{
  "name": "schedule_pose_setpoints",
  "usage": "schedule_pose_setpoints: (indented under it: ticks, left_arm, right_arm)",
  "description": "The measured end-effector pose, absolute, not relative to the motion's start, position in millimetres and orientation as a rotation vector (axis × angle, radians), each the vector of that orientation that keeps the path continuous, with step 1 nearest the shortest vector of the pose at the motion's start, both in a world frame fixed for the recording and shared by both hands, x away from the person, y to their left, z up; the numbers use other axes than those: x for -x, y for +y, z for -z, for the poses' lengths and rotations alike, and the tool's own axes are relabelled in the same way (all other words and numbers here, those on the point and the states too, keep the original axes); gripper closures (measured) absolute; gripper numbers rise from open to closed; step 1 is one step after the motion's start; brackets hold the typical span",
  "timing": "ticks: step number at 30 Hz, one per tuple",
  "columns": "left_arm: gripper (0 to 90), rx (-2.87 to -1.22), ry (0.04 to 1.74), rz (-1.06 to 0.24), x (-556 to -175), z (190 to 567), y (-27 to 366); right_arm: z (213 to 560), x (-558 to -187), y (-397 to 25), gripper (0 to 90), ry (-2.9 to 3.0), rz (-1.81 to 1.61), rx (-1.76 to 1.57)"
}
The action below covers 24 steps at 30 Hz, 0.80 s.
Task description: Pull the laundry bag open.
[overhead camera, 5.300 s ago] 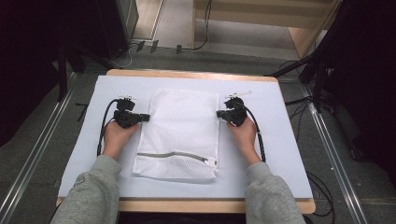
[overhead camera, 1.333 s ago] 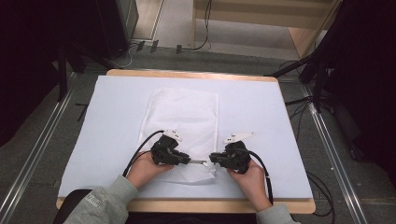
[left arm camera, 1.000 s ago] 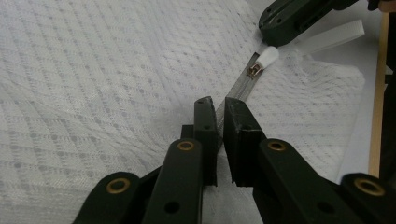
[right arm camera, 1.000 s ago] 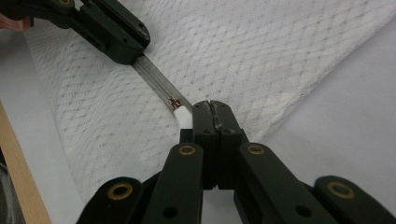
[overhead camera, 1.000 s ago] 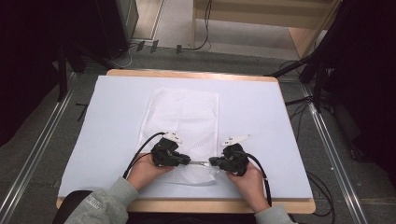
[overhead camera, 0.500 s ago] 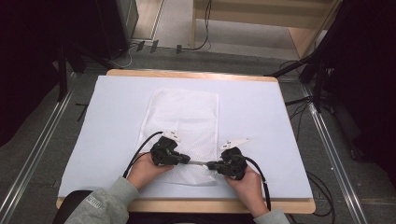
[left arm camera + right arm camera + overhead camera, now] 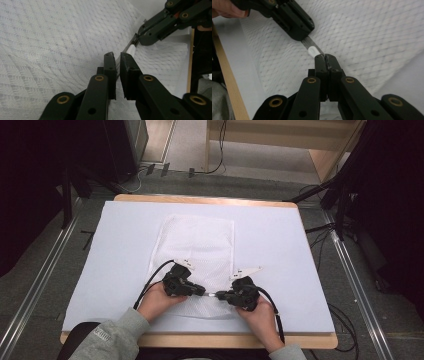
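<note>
Nearest the person, both hands meet at the near end of a white mesh laundry bag (image 7: 197, 245), which lies flat on the pale sheet (image 7: 280, 250) covering the table (image 7: 200, 200). The bag runs lengthwise from about 6 o'clock to 12 o'clock on the sheet, and its zipper (image 7: 309, 43) crosses the near end.

The right gripper (image 7: 223, 295), coming in from about 5 o'clock, has its jaws pressed together on the white zipper pull (image 7: 313, 51); in the right gripper view the jaw tips meet right at the pull's end. The left gripper (image 7: 201, 290), coming in from about 7 o'clock, pinches the grey zipper tape beside it. In the left gripper view its jaws stand close on either side of the tape with a narrow slit showing between them, so how firm that hold is I cannot tell.

The work looks like running the slider along the zipper while the left side anchors the bag. The likely trouble:
- The pull is small and smooth, so a sideways tug could slip it out of the right jaws.
- If the left pinch is light, the whole bag will drag across the sheet instead of the slider moving.
- Loose mesh near the teeth could snag in the slider.

Beyond the bag the far half of the sheet lies bare up to the table's 12 o'clock edge.
</note>
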<state>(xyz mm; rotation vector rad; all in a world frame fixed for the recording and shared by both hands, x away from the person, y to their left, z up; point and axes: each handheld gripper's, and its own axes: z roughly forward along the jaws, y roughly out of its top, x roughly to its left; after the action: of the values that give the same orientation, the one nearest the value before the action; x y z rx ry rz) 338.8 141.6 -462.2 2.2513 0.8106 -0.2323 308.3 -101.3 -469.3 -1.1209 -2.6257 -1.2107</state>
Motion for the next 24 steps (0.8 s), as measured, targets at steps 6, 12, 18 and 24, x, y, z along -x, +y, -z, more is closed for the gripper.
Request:
schedule_pose_setpoints:
  ticks: [6,12,18,24]
  left_arm:
    - [74.6,-2.237,0.801,0.234,-335.3,453.1,137.0]
    - [63.7,-2.251,0.773,0.227,-331.7,449.0,128.8]
    - [62.8,-2.262,0.779,0.229,-335.1,451.2,126.8]
    - [65.8,-2.277,0.782,0.243,-336.5,454.0,123.7]
  right_arm:
    - [462.1,-311.1,-115.0,90.0,-2.635,1.221,1.168]
    - [462.2,-309.6,-119.4,90.0,-2.662,1.194,1.159]
    - [469.2,-309.7,-112.8,90.0,-2.709,1.161,1.138]
    - [469.0,-303.5,-106.3,90.0,-2.829,1.178,1.074]
